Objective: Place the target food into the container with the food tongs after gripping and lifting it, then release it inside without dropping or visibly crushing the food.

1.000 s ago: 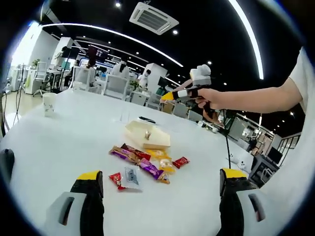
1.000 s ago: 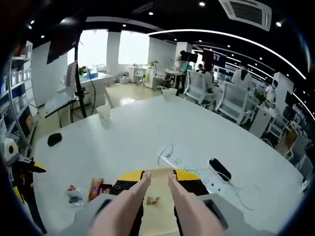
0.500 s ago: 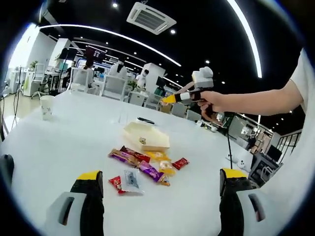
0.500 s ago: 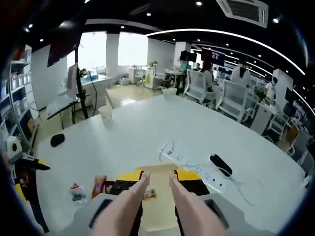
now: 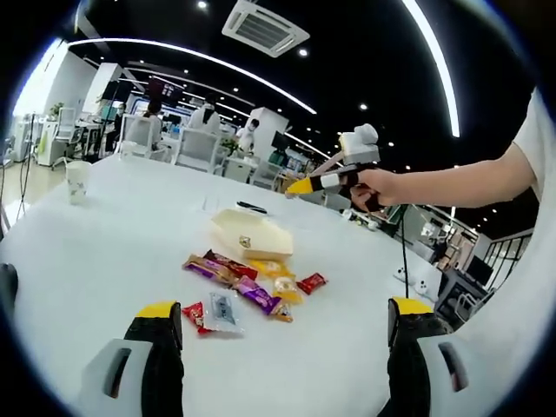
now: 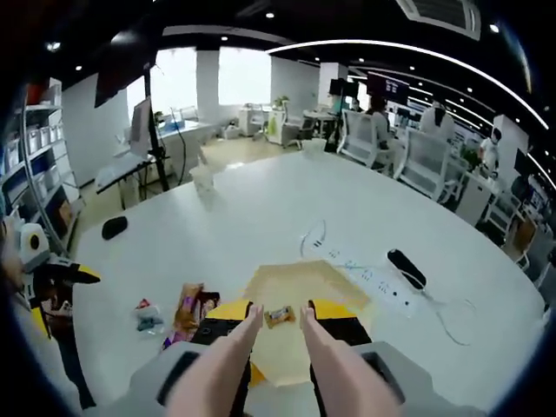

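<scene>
in the left gripper view the left gripper (image 5: 282, 326) sits nearest, its two yellow-tipped jaws spread wide apart with nothing between them, low over the white table (image 5: 104, 234). just beyond them lies a loose pile of wrapped snacks (image 5: 248, 287), with a clear packet (image 5: 224, 312) and a small red packet (image 5: 193, 315) at its near edge and another red one (image 5: 310, 282) to the side. behind the pile, just beside it, sits the pale container (image 5: 250, 234), and a small wrapped candy (image 5: 245, 242) lies inside it. above the container a person's hand (image 5: 378, 185) holds the right gripper (image 5: 314, 182) in the air, apart from the table. farther off stands a paper cup (image 5: 76, 182), then office chairs and desks. in the right gripper view the tongs (image 6: 278, 317) rise from the bottom as two pale arms, their tips parted and holding nothing; the candy (image 6: 279, 316) lies in the container (image 6: 347, 282) beneath the gap between the tips. left of that lie the snacks (image 6: 187, 306), then a black mouse (image 6: 114, 227), a power strip (image 6: 360, 271) with a black remote (image 6: 407, 268) beyond it, and a cup (image 6: 202, 180) farther up the table.
</scene>
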Action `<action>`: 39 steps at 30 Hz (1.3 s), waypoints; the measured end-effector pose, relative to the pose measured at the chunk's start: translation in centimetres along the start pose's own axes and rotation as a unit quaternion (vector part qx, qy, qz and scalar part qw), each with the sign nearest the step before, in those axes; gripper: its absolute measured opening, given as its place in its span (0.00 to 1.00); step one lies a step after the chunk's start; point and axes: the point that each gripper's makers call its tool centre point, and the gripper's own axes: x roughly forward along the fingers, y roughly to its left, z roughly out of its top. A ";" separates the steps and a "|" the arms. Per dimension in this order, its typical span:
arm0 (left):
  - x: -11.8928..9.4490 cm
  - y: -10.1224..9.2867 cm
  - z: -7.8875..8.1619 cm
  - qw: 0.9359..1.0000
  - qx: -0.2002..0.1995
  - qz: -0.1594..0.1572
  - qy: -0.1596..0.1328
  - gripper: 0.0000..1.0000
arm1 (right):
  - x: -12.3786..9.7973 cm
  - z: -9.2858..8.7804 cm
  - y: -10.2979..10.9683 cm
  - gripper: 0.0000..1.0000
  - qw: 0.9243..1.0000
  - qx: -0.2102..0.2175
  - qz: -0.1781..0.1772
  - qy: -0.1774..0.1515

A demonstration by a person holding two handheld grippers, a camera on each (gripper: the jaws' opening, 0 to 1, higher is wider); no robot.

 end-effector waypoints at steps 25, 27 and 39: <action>0.6 -0.3 -0.4 1.000 0.006 -0.013 0.013 0.99 | -1.8 -2.5 1.2 0.25 0.999 -0.021 0.028 0.013; 0.6 -0.3 -0.5 1.000 0.005 -0.013 0.014 0.99 | -1.9 -2.7 1.2 0.25 0.999 -0.021 0.028 0.013; 1.6 -1.3 -0.4 0.999 0.010 -0.028 0.020 0.99 | -3.3 -4.6 0.4 0.25 1.000 0.009 0.019 -0.006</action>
